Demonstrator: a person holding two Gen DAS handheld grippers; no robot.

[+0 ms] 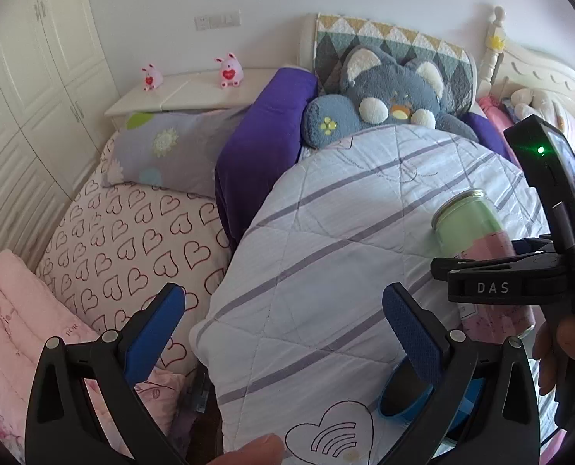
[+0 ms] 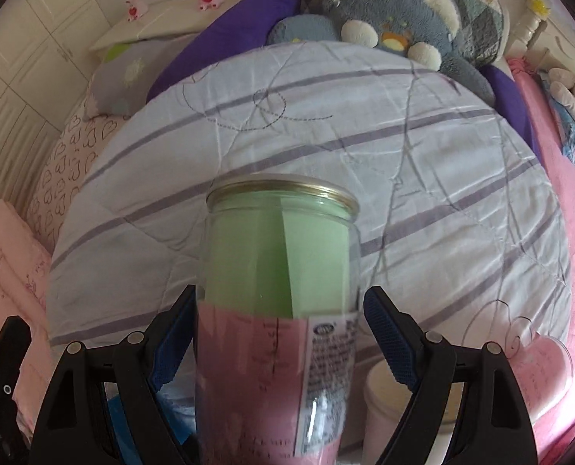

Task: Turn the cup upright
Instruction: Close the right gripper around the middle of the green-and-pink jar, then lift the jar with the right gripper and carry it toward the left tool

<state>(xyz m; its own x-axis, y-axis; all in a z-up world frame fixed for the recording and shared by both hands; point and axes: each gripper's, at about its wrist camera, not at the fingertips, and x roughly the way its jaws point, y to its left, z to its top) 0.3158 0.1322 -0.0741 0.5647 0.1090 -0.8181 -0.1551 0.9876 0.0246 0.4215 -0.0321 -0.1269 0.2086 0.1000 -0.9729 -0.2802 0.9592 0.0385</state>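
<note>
Cup (image 2: 275,310) sits between right hand-held gripper (image 2: 277,333) fingers, over the quilt (image 2: 326,124); contact unclear, can't tell if gripped. Left hand-held gripper (image 1: 283,333) apart, empty. Uprighting looks underway, placing left.

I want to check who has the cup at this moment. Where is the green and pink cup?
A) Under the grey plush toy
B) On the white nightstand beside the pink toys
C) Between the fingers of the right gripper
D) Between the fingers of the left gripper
C: the cup sits between the blue pads of the right gripper, while the left gripper is open over the striped quilt with nothing between its fingers.
</note>
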